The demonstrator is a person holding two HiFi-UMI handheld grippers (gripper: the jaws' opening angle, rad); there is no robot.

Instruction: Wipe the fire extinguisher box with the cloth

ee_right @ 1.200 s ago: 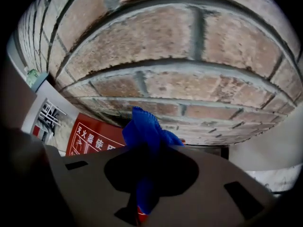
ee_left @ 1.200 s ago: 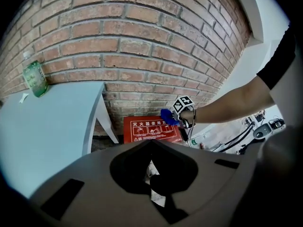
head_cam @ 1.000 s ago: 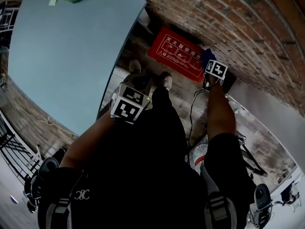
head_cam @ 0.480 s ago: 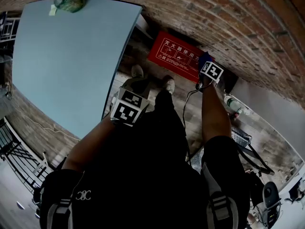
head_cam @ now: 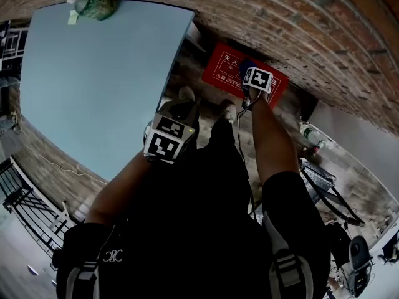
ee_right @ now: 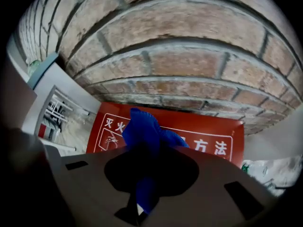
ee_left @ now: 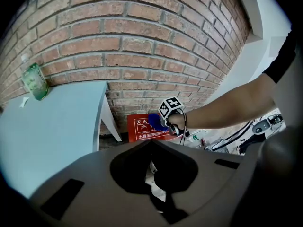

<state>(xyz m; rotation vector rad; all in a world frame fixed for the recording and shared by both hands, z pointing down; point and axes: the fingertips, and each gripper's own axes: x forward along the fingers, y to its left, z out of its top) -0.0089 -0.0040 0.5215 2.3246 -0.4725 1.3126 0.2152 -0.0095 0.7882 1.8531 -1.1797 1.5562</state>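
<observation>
Head view: right gripper (head_cam: 247,70) is reached out to the box (head_cam: 218,70). The box is red and sits low against the brick wall (head_cam: 299,17), just beside the table (head_cam: 93,86). The blue cloth (head_cam: 247,63) sits over the box's upper face. Left gripper (head_cam: 179,112) is held near the body, idle. A green bottle (head_cam: 93,4) is on the table's far corner; can't tell what's in it.

Left gripper view: jaws together, nothing between them. The box is far ahead, with the cloth in front of it.

Right gripper view: jaws clamped on the cloth's lower end, and the loose bunch sticks up in front of the box's printed face. Can't tell if the cloth is touching or just off it. The box is closed, so its contents are hidden.

Step, as I judge it: wiping, at or near the start of a stroke on the top part. The next move calls for pressing the bunch flat on the face and sweeping across without loosening the clamp. Much of the red face looks left to do.
</observation>
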